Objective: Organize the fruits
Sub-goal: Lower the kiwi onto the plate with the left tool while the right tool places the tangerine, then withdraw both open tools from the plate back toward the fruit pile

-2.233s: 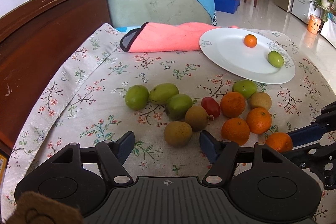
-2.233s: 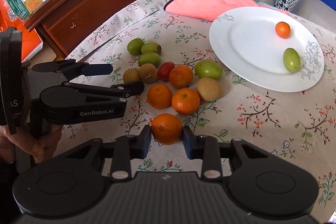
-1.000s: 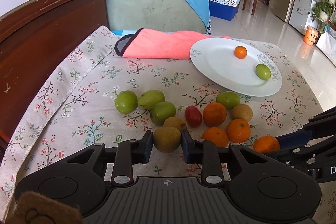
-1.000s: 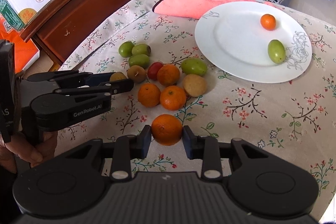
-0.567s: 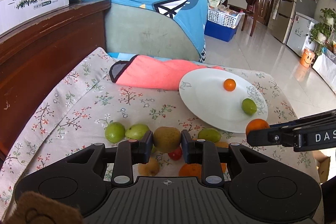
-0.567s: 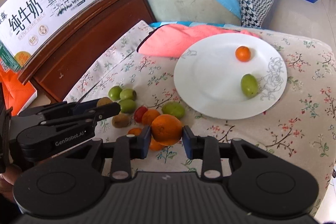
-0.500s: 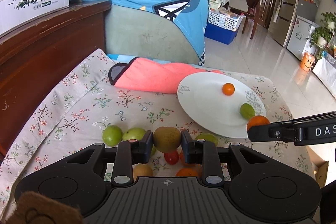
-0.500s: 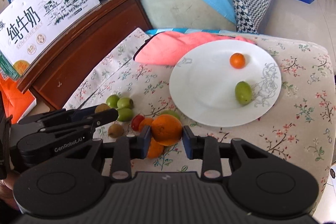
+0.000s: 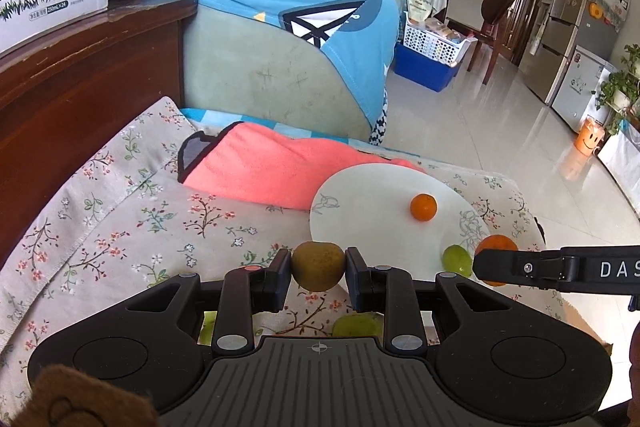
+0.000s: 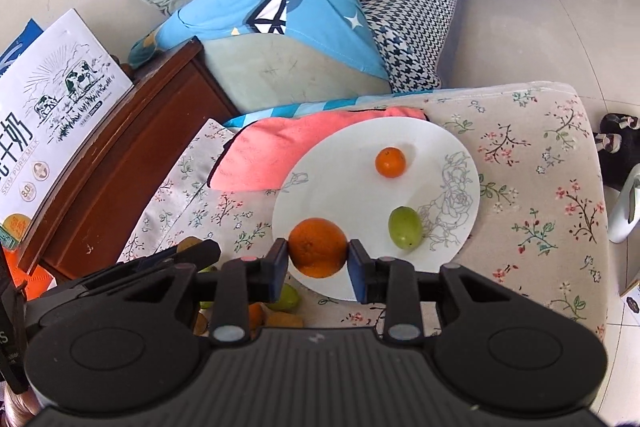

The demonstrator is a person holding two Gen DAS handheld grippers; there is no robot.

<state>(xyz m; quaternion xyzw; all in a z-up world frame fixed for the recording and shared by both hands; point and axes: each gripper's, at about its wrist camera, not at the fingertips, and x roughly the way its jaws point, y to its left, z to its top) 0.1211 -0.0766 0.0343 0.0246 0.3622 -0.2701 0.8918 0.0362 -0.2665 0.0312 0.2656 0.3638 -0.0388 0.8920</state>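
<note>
Two views: we hold one fruit in each gripper, both lifted off the cloth.
Sofa point(image 9: 280, 67): it stands just past the far edge of the tabletop, a blue garment point(image 10: 280, 7) draped over its arm.
Wooden cabinet point(image 9: 80, 87): it runs along the left edge, close against the cloth.
Tabletop point(image 10: 540, 207): floral cloth; its right edge drops to open tiled floor, and we see bare cloth right of the plate.
Pink towel point(image 9: 272, 171): bunched at the far side, with the plate's far rim lying over it.
White plate point(image 10: 352, 195): its middle and left half are bare; a small orange point(image 10: 390, 161) and a green fruit point(image 10: 405, 227) lie apart toward its right.
Right gripper point(image 10: 318, 261): fingers narrow, clamped on an orange point(image 10: 318, 247) over the plate's near rim.
Left gripper point(image 9: 318, 271): fingers narrow, pinching a brown-green fruit point(image 9: 318, 266) just short of the plate's near-left rim.
Loose fruits point(image 10: 286, 299): partly hidden below both grippers, on the cloth near the plate's near edge.
</note>
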